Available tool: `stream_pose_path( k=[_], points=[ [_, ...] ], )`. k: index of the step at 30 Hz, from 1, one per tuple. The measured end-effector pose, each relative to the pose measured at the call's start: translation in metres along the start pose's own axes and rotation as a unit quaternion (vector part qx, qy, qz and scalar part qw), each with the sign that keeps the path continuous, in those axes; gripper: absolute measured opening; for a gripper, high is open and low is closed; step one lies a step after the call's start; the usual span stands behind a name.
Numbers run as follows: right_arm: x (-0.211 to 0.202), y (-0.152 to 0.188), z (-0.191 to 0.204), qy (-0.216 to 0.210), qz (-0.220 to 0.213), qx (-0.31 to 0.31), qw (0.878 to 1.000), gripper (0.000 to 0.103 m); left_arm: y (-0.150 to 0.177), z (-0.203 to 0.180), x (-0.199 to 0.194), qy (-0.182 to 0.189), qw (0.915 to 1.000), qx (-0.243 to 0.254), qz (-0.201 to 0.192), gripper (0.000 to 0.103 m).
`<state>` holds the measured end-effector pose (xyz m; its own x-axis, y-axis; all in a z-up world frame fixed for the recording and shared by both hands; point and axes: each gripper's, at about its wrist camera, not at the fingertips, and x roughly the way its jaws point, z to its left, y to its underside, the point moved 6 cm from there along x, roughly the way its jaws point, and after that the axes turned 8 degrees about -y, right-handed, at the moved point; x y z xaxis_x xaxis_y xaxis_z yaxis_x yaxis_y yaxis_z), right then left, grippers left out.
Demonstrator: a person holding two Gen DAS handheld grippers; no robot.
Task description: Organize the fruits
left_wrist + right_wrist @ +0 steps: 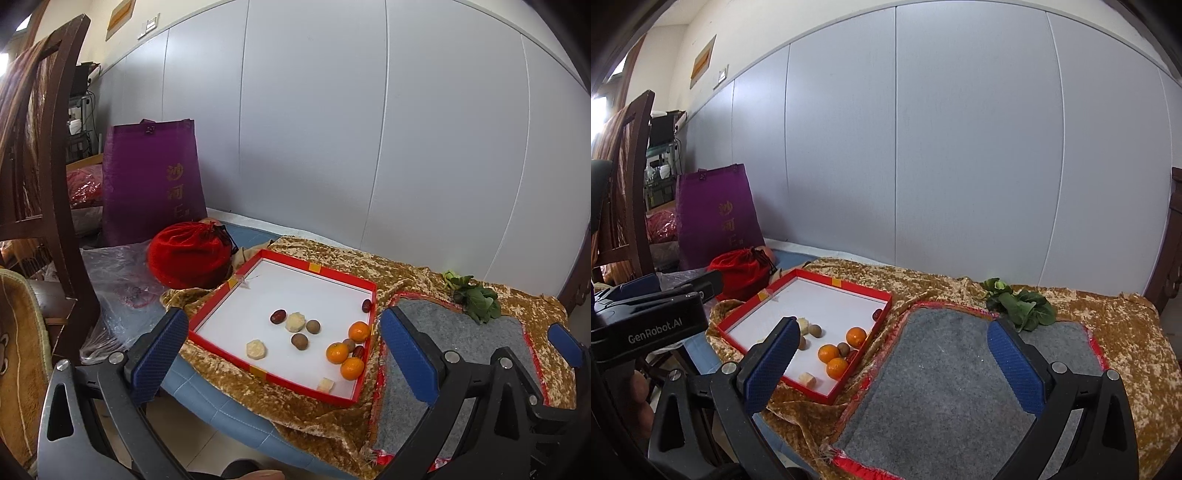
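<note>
Three small round orange mandarins (349, 352) clustered at the near right side of the shallow red cardboard tray with a white floor (321, 268), mixed with brown round longans (299, 340), dark red glossy dates (277, 316) and pale yellowish pastry-like lumps (256, 349). One more date alone at the far right corner, tight against the tray wall. No sorting visible yet: kinds scattered and mingled, nothing grouped, nothing lifted out. By that look, task barely begun, nearly all of it left.

Tray resting on a crumpled golden-brown velvet cloth (332, 254) over the desk. Just right of the tray, a flat grey felt mat with red trim (942, 354), bare, perhaps the place meant for the fruit. At its far edge, a bunch of green leafy vegetable (1023, 302).

Left tool (284, 350) hovering near the tray, blue-padded fingers spread wide, holding nothing. Right tool (894, 354) above the grey mat, likewise spread wide and holding nothing.

Far left: a red velvet drawstring pouch (188, 254), a purple fabric bag (151, 173).
</note>
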<state>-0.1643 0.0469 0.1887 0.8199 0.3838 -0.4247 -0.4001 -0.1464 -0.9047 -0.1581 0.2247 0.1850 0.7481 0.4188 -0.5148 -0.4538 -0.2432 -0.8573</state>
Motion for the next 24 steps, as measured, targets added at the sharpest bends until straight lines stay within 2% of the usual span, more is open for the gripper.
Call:
stream_pose_path(
  k=[4,12,18,21,24],
  points=[
    [0.009,-0.006,0.002,-0.008,0.017,-0.007,1.000,0.102,-0.002,0.002,0.011,-0.005,1.0000,-0.004,0.003,0.103],
    [0.034,-0.012,0.011,-0.034,0.022,-0.019,0.999,0.102,-0.001,0.020,0.028,-0.036,0.9991,-0.015,0.015,0.103],
    [0.051,-0.001,0.023,-0.057,0.015,-0.026,0.998,0.102,0.004,0.026,0.037,-0.066,0.9976,-0.010,0.021,0.103],
    [0.062,0.004,0.029,-0.075,0.033,-0.026,0.996,0.102,0.007,0.025,0.040,-0.074,0.9969,-0.004,0.025,0.103],
    [0.063,0.004,0.030,-0.070,0.021,-0.037,0.997,0.102,0.008,0.026,0.043,-0.080,0.9964,-0.006,0.026,0.103]
  ],
)
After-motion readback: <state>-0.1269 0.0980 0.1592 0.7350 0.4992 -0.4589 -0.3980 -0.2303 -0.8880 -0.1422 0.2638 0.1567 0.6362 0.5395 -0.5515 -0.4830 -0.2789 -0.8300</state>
